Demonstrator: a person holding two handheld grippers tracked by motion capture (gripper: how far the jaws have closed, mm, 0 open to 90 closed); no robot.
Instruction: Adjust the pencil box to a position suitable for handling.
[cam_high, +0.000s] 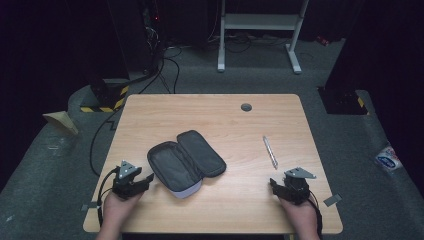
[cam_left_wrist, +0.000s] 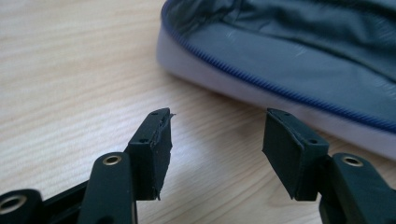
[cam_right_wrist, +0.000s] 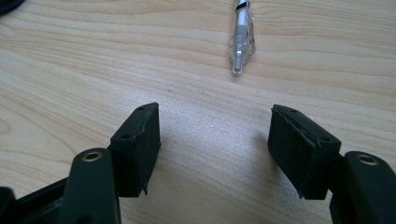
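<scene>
You are only just starting: your left gripper (cam_high: 145, 181) is waiting open and empty just beside the unzipped pencil case (cam_high: 185, 162), and your right gripper (cam_high: 274, 184) is gaping empty with the pen (cam_high: 270, 151) lying untouched just ahead of it.

Both grippers' fingers (cam_left_wrist: 154, 149) apart, empty

One open pencil case (cam_high: 186, 163), one pen (cam_high: 270, 151), and two tools on one table (cam_high: 240, 200).
</scene>
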